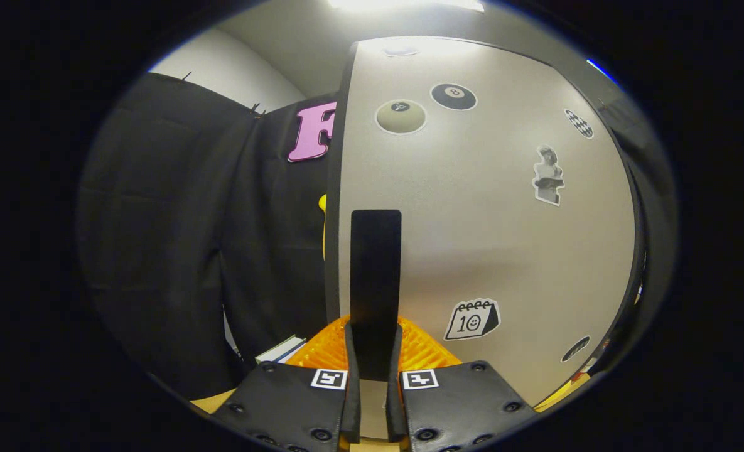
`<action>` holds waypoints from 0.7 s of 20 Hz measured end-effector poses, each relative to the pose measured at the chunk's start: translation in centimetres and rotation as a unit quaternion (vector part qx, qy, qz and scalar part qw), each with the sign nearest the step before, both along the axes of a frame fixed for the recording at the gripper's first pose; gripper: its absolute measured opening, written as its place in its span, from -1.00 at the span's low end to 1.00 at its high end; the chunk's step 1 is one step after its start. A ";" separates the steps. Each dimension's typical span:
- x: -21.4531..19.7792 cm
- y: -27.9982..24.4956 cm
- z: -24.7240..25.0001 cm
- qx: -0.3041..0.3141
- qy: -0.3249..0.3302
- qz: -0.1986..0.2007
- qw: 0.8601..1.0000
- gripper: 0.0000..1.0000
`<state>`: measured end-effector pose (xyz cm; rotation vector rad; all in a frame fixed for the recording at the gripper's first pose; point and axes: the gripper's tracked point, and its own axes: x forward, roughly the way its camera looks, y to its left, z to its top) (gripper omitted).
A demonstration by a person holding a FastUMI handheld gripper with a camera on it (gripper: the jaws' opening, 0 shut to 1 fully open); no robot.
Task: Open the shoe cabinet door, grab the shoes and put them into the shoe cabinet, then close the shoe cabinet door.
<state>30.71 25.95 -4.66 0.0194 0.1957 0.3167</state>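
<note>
The tool [375, 342] pinches the door's handle [375, 282], both fingers pressed on it. The stickered door [485, 207] fills twelve to three o'clock beyond.

My tongs [372, 351] end in two flat blocks studded with round screws; each block carries a small square black-and-white marker at its inner front corner.
</note>
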 end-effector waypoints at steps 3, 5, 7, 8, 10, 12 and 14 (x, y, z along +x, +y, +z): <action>-2.1 -0.1 0.6 0.015 0.008 0.014 1.000 -0.64; -3.6 -0.6 1.0 0.020 0.004 0.028 0.999 -0.65; -5.3 -1.3 1.4 0.024 0.007 0.039 0.999 -0.65; -6.0 -1.6 1.5 0.025 0.010 0.043 0.999 -0.65; -5.6 -1.5 1.2 0.028 0.016 0.050 0.998 -0.65; -6.0 -1.9 1.3 0.026 0.016 0.053 0.998 -0.65; -6.6 -2.3 1.5 0.030 0.018 0.057 0.998 -0.65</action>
